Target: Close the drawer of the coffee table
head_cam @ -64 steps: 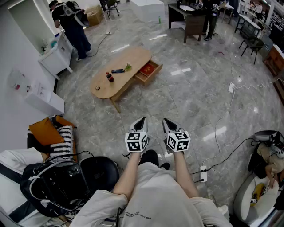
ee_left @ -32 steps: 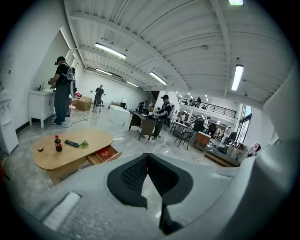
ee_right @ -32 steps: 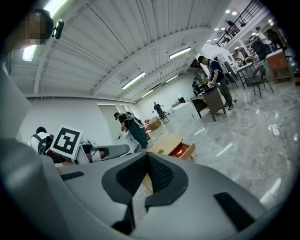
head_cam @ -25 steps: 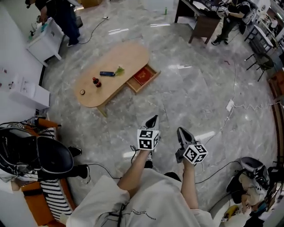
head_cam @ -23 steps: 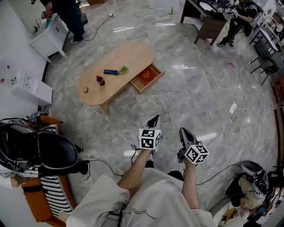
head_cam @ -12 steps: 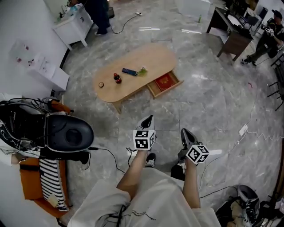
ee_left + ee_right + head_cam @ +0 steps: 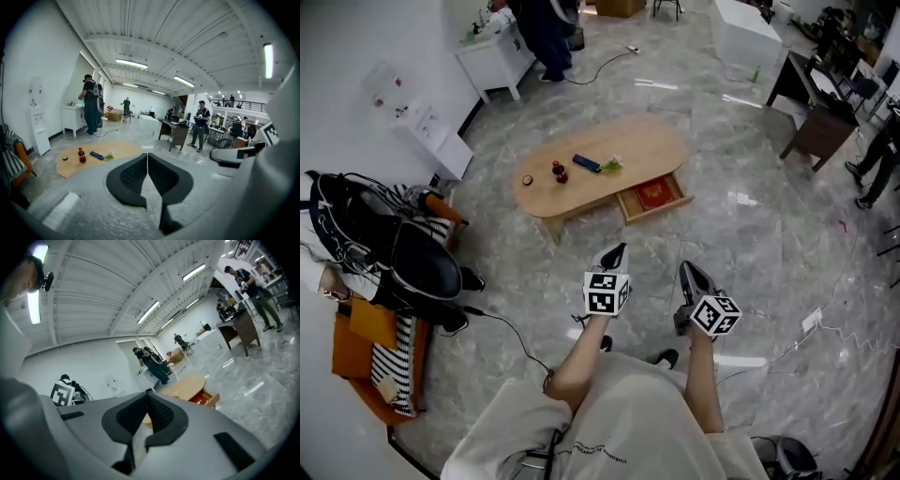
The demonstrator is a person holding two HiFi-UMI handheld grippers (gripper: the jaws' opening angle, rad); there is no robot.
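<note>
An oval wooden coffee table (image 7: 628, 150) (image 7: 122, 149) (image 7: 190, 383) stands on the grey marble floor ahead of me. Its drawer (image 7: 653, 198) (image 7: 206, 399) is pulled out on the near right side, with a red thing lying inside. On the tabletop are a small dark bottle (image 7: 559, 172) (image 7: 81, 155), a dark flat remote (image 7: 587, 163) (image 7: 97, 155) and a bit of green. Both grippers hang in the air well short of the table, empty. My left gripper (image 7: 617, 253) (image 7: 147, 159) is shut. My right gripper (image 7: 687, 271) (image 7: 147, 398) is shut too.
A black bag (image 7: 403, 262) and a striped cushion lie at the left. A white cabinet (image 7: 495, 58) with a person beside it stands behind the table. A dark desk (image 7: 816, 122) is at the far right. Cables (image 7: 825, 328) trail over the floor.
The view has swung, so the table now sits more centrally and nearer. Both grippers have moved forward with me, staying shut and empty. The drawer stays pulled out.
</note>
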